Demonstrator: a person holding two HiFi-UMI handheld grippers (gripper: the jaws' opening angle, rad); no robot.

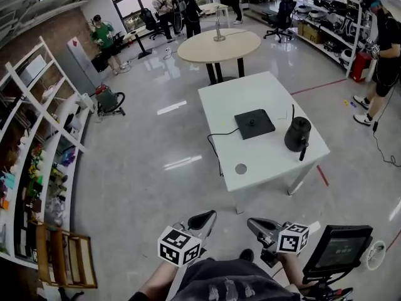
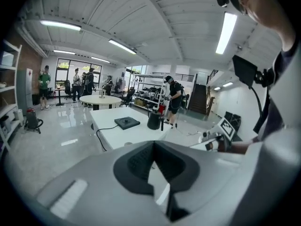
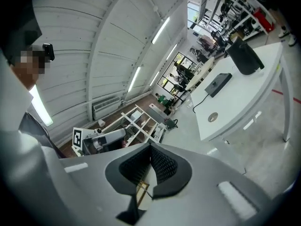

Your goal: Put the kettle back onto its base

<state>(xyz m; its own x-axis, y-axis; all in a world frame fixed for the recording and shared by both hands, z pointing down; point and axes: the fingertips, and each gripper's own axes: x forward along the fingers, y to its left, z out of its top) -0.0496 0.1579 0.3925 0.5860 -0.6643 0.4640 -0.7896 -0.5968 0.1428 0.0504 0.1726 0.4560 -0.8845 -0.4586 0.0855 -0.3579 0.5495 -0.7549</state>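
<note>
The black kettle [image 1: 297, 135] stands upright on the white table [image 1: 263, 93], to the right of its flat black base [image 1: 254, 123] and apart from it. The base's cord trails off the table's left edge. Both grippers are close to my body, well short of the table. My left gripper [image 1: 207, 218] and my right gripper [image 1: 254, 224] are shut and hold nothing. The left gripper view shows the kettle [image 2: 154, 120] and the base [image 2: 127, 122] far ahead beyond its jaw tips [image 2: 153, 145]. In the right gripper view the kettle [image 3: 244, 55] and the base [image 3: 217, 84] appear at the upper right.
A round wooden table [image 1: 218, 46] stands behind the white one. White shelves [image 1: 37, 168] line the left wall, with a vacuum [image 1: 109, 99] near them. A person [image 1: 382, 55] stands at the right, others at the back. A screen on a stand [image 1: 341, 248] is by my right side.
</note>
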